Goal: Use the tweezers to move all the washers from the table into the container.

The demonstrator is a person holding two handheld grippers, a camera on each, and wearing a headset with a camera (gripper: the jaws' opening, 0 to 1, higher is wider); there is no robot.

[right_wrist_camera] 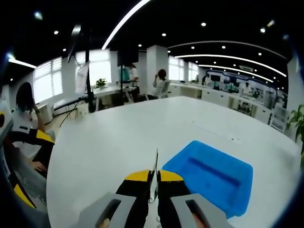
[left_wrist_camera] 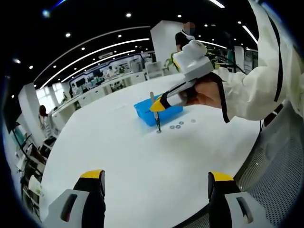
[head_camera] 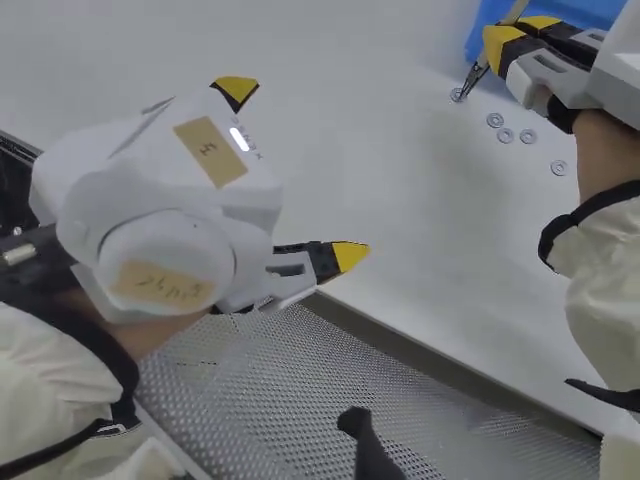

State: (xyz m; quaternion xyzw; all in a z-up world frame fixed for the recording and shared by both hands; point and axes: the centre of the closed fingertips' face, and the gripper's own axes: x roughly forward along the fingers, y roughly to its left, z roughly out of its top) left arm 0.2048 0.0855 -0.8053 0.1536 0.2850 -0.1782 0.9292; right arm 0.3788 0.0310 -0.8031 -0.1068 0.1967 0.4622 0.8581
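Observation:
Several small metal washers (head_camera: 505,135) lie on the white table (head_camera: 400,180) at the far right, beside the blue container (head_camera: 478,35). My right gripper (head_camera: 518,32) is shut on the tweezers (head_camera: 472,76), whose tips touch one washer (head_camera: 457,95) on the table left of the others. From the left gripper view, the right gripper (left_wrist_camera: 161,104) holds the tweezers (left_wrist_camera: 156,118) upright in front of the container (left_wrist_camera: 166,114), with washers (left_wrist_camera: 177,126) beside them. My left gripper (head_camera: 293,172) hovers open near the table's front edge, holding nothing. The right gripper view has the tweezers (right_wrist_camera: 155,167) between shut jaws and the container (right_wrist_camera: 209,175).
A perforated metal surface (head_camera: 420,400) runs along the table's front edge, with a black object (head_camera: 362,432) on it. A person's sleeves (head_camera: 600,290) frame both sides. People sit at desks (right_wrist_camera: 159,80) far behind.

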